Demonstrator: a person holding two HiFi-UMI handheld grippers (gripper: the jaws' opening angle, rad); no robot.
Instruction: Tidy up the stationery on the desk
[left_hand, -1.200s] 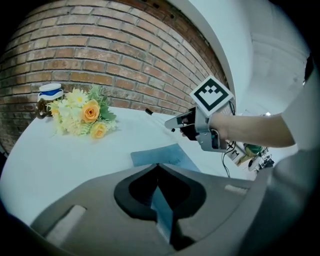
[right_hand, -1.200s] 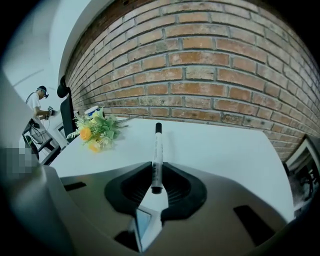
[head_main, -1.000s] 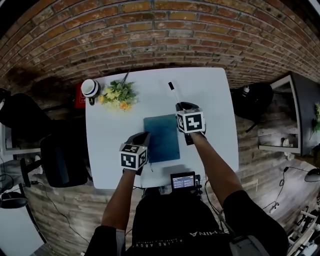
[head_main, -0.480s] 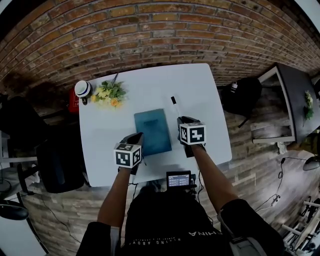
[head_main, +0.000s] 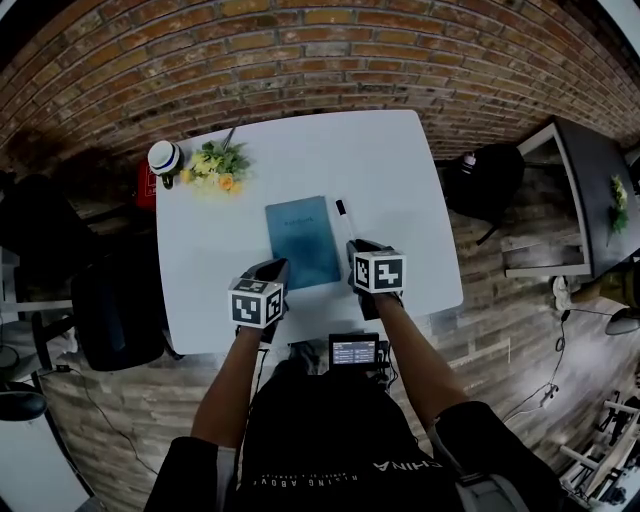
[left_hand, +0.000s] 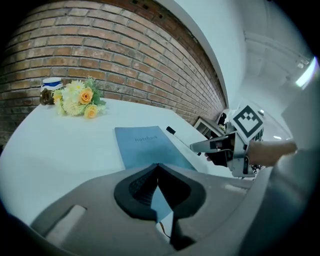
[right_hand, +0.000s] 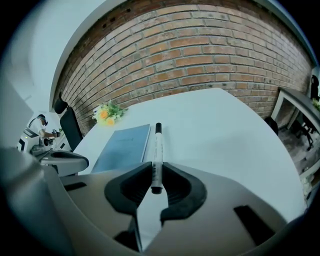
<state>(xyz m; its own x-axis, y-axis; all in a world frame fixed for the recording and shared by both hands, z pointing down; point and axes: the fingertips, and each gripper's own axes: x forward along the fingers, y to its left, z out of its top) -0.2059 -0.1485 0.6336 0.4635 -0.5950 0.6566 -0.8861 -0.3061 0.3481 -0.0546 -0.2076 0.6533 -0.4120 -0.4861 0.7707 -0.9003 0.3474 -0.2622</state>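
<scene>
— Gripping anything on the right?
— Yes, my right gripper (right_hand: 152, 175) is clamped on the tail of the white marker (right_hand: 157, 150), black cap pointing away, just right of the blue notebook (right_hand: 122, 147).
— And the left?
— My left gripper (left_hand: 158, 175) is pressed together, empty, by the notebook's near edge on the desk (left_hand: 60, 145). Flowers (left_hand: 77, 97) sit far back.

An office-like workroom: a white desk (head_main: 400, 180) against a brick wall (head_main: 300, 60), a black office chair (head_main: 115, 315) beside it, on a wood-plank floor (head_main: 505, 325).
</scene>
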